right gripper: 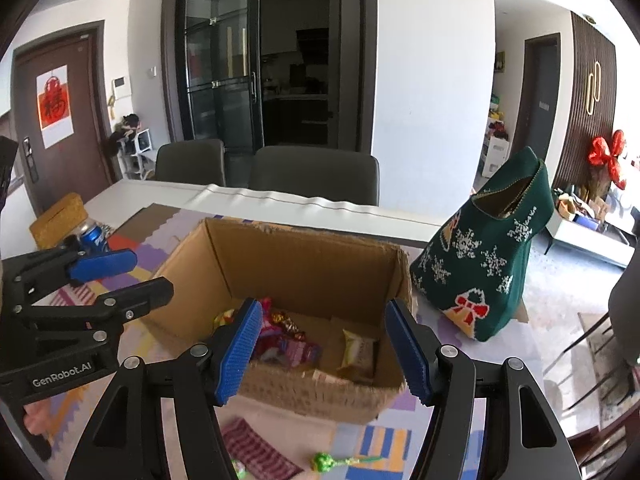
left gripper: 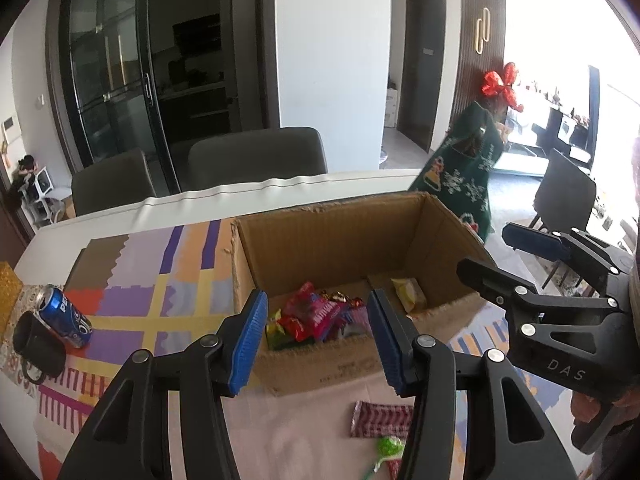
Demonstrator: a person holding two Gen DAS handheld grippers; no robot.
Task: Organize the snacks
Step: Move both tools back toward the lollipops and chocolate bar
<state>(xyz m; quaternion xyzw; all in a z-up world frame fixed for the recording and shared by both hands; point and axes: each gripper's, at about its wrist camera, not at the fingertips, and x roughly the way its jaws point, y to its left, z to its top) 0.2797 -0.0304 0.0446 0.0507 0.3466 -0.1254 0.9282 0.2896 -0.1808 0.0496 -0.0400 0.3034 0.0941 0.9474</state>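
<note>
Parted fingers (right gripper: 240,344) — cardboard box (right gripper: 312,264) of snacks (right gripper: 286,340) just beyond.

My left gripper (left gripper: 316,344) points forward and downward, its blue-padded jaws parted with nothing between the pads. My right gripper (right gripper: 326,350) is tilted down the same way beside it, jaws spread somewhat wider and likewise empty. In the left wrist view the right gripper sits at the right edge, with my fingers (left gripper: 588,408) wrapped round its handle. In the right wrist view the left gripper sits at the left edge, a bit of my hand (right gripper: 34,420) showing under its black body.
</note>
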